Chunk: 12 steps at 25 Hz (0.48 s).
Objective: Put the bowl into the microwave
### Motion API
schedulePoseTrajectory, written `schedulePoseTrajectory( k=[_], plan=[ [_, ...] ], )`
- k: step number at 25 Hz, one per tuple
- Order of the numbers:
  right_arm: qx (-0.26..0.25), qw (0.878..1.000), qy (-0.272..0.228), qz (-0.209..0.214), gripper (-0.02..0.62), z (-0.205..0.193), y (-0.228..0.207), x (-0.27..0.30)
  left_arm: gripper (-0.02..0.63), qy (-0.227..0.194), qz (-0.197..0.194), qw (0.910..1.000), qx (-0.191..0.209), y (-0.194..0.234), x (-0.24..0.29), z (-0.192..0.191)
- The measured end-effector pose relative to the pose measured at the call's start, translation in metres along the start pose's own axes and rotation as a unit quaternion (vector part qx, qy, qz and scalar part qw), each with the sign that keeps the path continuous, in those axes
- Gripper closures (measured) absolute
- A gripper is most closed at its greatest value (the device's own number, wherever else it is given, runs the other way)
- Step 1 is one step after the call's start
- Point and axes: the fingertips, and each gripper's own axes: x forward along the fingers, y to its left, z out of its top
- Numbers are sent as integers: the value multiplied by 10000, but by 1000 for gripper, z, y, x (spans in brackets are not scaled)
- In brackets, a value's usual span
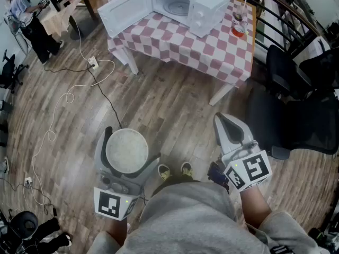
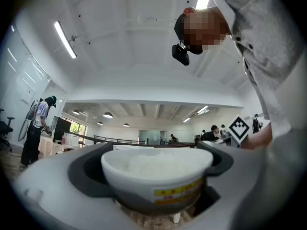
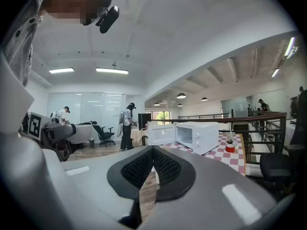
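Observation:
A white bowl (image 1: 127,151) full of rice hangs over the wooden floor, and my left gripper (image 1: 127,142) is shut on it with its jaws spread wide round the rim. The left gripper view shows the bowl (image 2: 158,178) cradled between the dark pads (image 2: 88,169), a yellow label on its side. My right gripper (image 1: 225,121) is shut with nothing in it, its pads (image 3: 165,166) meeting tip to tip. The white microwave (image 1: 190,7) stands far ahead on a red-checked table (image 1: 212,52), its door (image 1: 124,9) swung open to the left. The right gripper view also takes in the microwave (image 3: 196,135).
A cup over a red dish (image 1: 239,28) sits right of the microwave. Black office chairs (image 1: 296,110) stand at the right by a railing. White and black cables (image 1: 79,83) trail over the floor at the left. A person (image 1: 32,20) stands by a far desk.

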Motion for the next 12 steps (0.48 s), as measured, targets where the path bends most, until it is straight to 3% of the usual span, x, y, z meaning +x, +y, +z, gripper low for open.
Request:
schedulePoseTrajectory(
  k=[12],
  plan=[
    [33,9999,-88,39,597,0,-26,-19,63,37,60,10000,34,-30,13,3]
  ],
)
